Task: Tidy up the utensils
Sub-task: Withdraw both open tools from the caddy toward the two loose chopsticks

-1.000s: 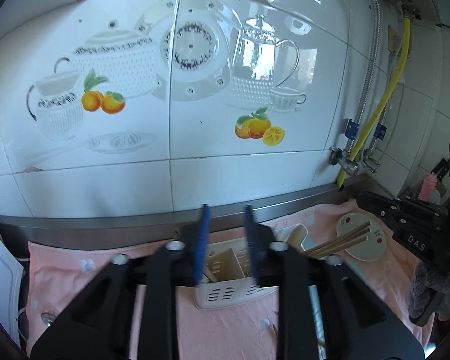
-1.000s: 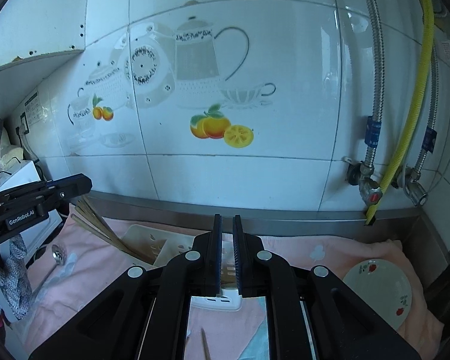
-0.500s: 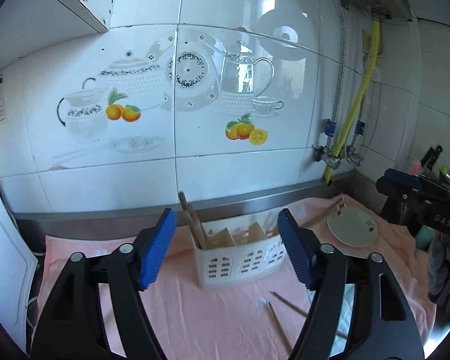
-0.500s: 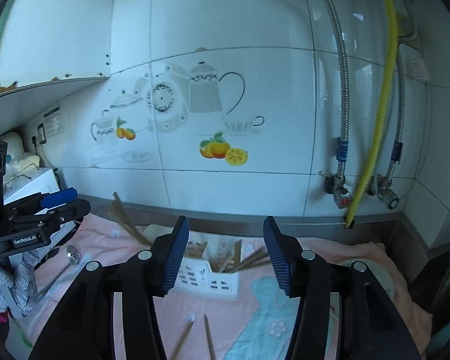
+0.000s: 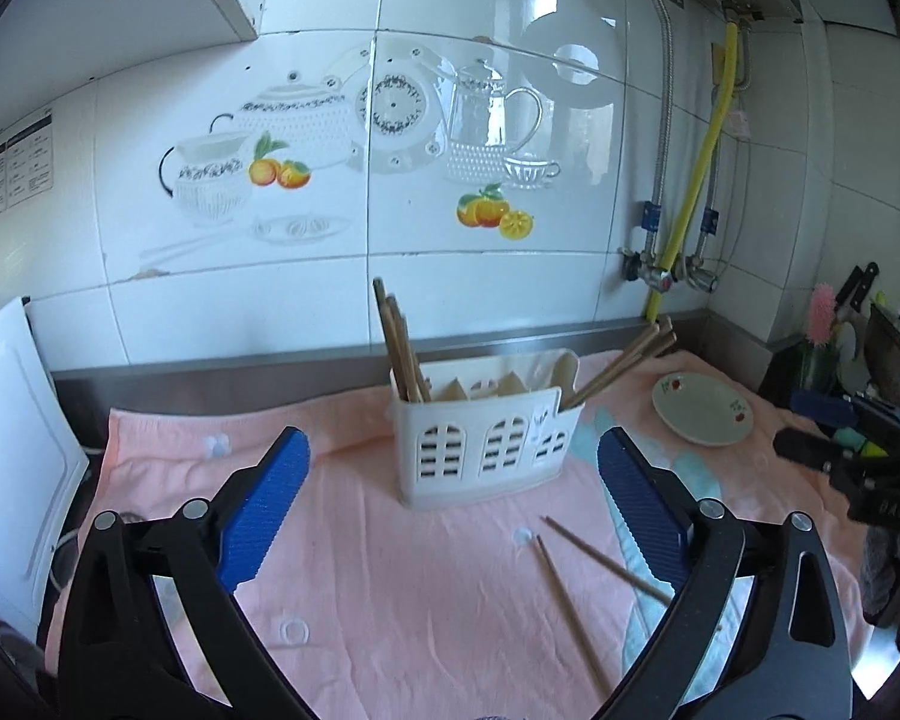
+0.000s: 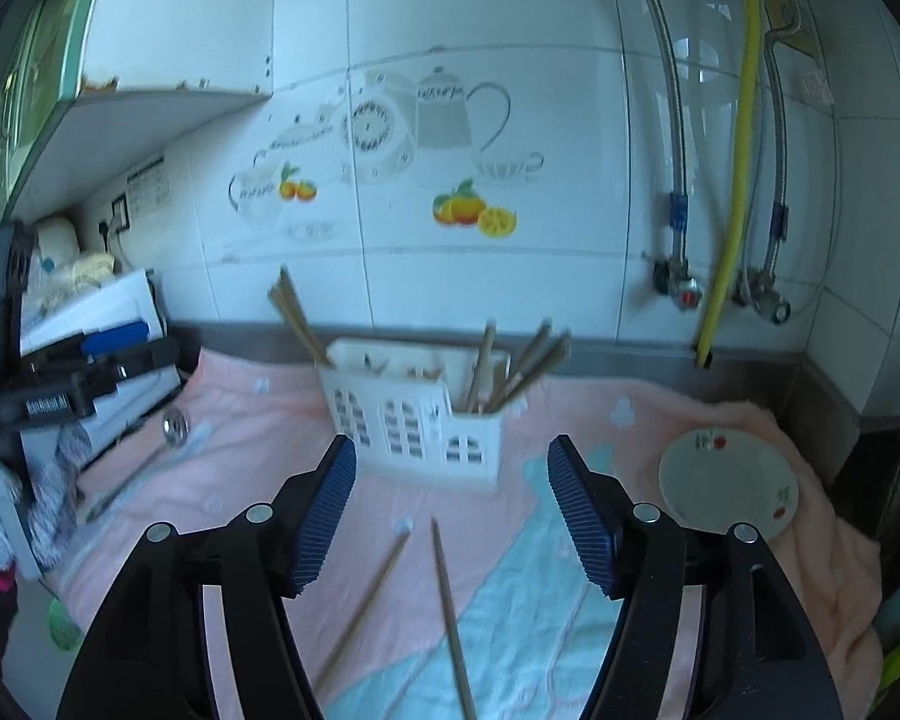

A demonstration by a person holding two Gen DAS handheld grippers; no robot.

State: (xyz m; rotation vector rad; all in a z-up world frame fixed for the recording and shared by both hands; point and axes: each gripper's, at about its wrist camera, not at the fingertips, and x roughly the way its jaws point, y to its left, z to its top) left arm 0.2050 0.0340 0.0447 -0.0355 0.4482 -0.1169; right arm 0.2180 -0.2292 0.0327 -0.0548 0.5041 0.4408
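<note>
The white utensil holder [image 5: 485,432] stands on the pink towel [image 5: 342,570], chopsticks [image 5: 399,348] upright inside, two loose chopsticks [image 5: 570,600] lying just before it. The left gripper [image 5: 453,516] and right gripper [image 6: 453,510] have both just been opening, jaws apart and empty. A small plate [image 5: 702,417] sits to the holder's right.

**Daylit kitchen, one view sharp, one smeared**

Cool daylight fills both views. The glossy wall tiles [image 5: 498,120] carry window glare. The left wrist view is crisp; the right wrist view is softened by motion blur, clearest on the utensil caddy [image 6: 414,414]. Fisheye bending curves the tile lines, and the corners fall to black.
</note>
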